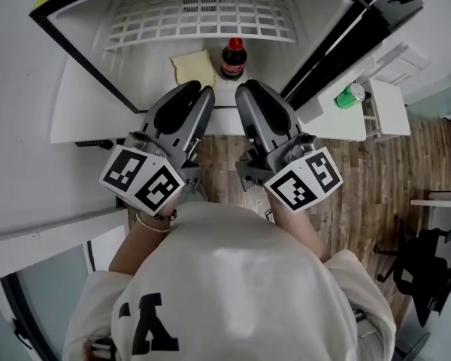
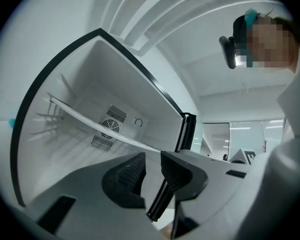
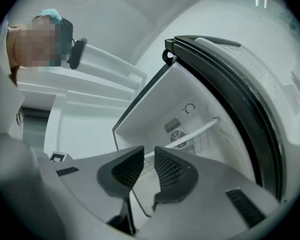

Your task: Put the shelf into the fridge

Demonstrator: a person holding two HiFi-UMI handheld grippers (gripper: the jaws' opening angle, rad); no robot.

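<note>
The big white, black-rimmed fridge (image 1: 90, 40) stands open. The white wire-grid shelf (image 1: 199, 15) lies inside it, spanning the cavity from side wall to side wall in front of the round fan vent at the fridge's back. Both gripper views show it edge-on as a pale bar across the fridge's interior. I judge the main step done: the shelf is in and nothing holds it. Little seems left (a check that it sits in the fridge's side rails, which no view shows closely, and perhaps shutting the open white door (image 1: 379, 107)).

The left tongs (image 2: 152, 160) and the right tongs (image 3: 149, 157) hover side by side just outside the fridge's mouth, well short of the shelf. On each, the ribbed dark pads stand close together with a narrow gap. Only the fridge shows through that gap, so both are empty and grip nothing.

On the fridge's floor, below the shelf, stands a dark cola-type bottle (image 1: 234, 59) with a red cap, and a pale yellow flat slab (image 1: 194, 68) lies just beside it. A green can (image 1: 351, 95) sits in the fridge's door pocket.

Little writing can be read. The person's white top (image 1: 233, 292) bears a bold black letter-like print, too folded to make out. The marker cubes (image 1: 146, 179) carry only black-and-white square patterns. The bottle's red label and the can are too small to read.
</note>
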